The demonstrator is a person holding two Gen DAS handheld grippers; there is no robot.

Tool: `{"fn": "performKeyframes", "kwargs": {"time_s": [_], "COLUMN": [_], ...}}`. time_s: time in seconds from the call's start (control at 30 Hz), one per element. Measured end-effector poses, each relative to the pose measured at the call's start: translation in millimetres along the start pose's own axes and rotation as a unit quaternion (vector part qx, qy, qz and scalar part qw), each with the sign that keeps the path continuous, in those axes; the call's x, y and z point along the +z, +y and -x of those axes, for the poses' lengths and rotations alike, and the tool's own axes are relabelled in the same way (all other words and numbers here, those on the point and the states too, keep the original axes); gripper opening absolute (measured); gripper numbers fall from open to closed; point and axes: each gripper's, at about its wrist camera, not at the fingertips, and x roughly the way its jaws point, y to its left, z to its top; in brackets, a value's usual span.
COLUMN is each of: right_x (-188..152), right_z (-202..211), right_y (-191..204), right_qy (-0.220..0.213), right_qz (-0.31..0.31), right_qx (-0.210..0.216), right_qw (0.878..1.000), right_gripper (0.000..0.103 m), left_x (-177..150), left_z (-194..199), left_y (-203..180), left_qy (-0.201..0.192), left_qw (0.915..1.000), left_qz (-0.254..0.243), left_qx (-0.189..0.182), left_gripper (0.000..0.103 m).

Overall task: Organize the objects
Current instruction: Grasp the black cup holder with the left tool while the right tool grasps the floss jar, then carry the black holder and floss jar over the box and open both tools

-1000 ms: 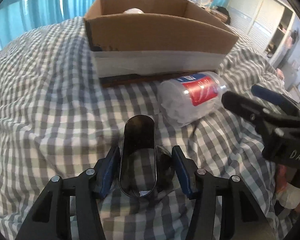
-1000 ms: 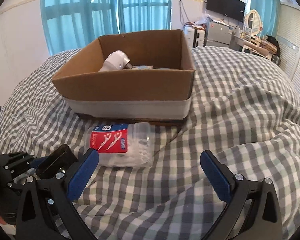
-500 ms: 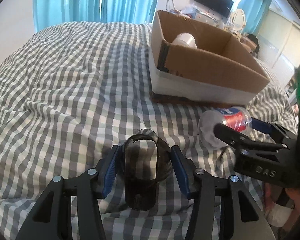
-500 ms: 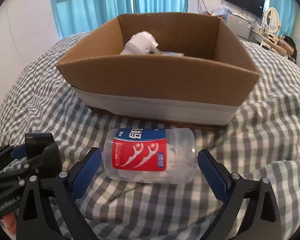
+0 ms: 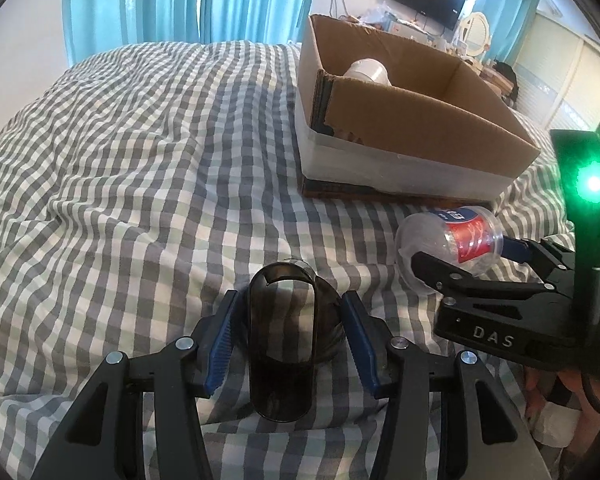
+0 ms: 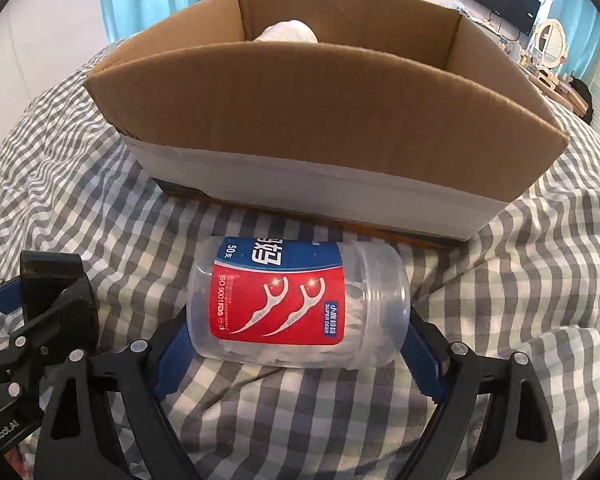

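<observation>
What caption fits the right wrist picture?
Right gripper shut on a floss pick jar lying on checked bedding, before the cardboard box.

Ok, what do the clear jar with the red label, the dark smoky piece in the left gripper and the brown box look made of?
Clear jar with the red label: likely glossy transparent plastic; white floss picks show through.
Dark smoky piece: seemingly tinted translucent plastic; the checks show through it.
Brown box: matte corrugated cardboard, fluting visible at a torn corner, white band round its base.
</observation>
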Motion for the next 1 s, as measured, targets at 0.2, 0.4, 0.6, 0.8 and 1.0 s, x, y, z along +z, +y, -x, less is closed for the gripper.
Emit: {"fn": "performKeyframes", "kwargs": {"time_s": [0.2, 0.4, 0.6, 0.8, 1.0], "right_x": [-19.0, -36.4, -48.6, -54.8, -61.1], "right_z": [32.2, 72.0, 96.0, 116.4, 137.7], "right_y": [-1.1, -0.6, -4.9, -1.7, -4.0], "right_qy": [-0.024, -0.047, -0.054, -0.073, -0.083], "right_qz": [0.012, 0.023, 0.012, 0.012, -0.001], "right_qx": [0.001, 0.004, 0.009, 0.009, 0.024], "right_qw": [1.000, 0.999, 0.998, 0.997, 0.996], "right_gripper": [0.089, 0.089, 0.089, 0.089, 0.089], "left_x": [-3.1, -5.6, -10.7, -14.6, -19.4], "left_z": [9.3, 23.8, 43.1, 61.7, 68.4], "left_y": [-2.5, -9.1, -14.5, -23.1, -33.9], "left_qy": [-0.004, -0.005, -0.016, -0.025, -0.014], "left_qw": [0.9999, 0.9994, 0.9989, 0.9988, 0.9979], "left_qz": [-0.002, -0.011, -0.013, -0.014, -0.043], "left_qx": [0.010, 0.031, 0.041, 0.040, 0.046], "left_gripper": [0.052, 0.051, 0.049, 0.042, 0.028]}}
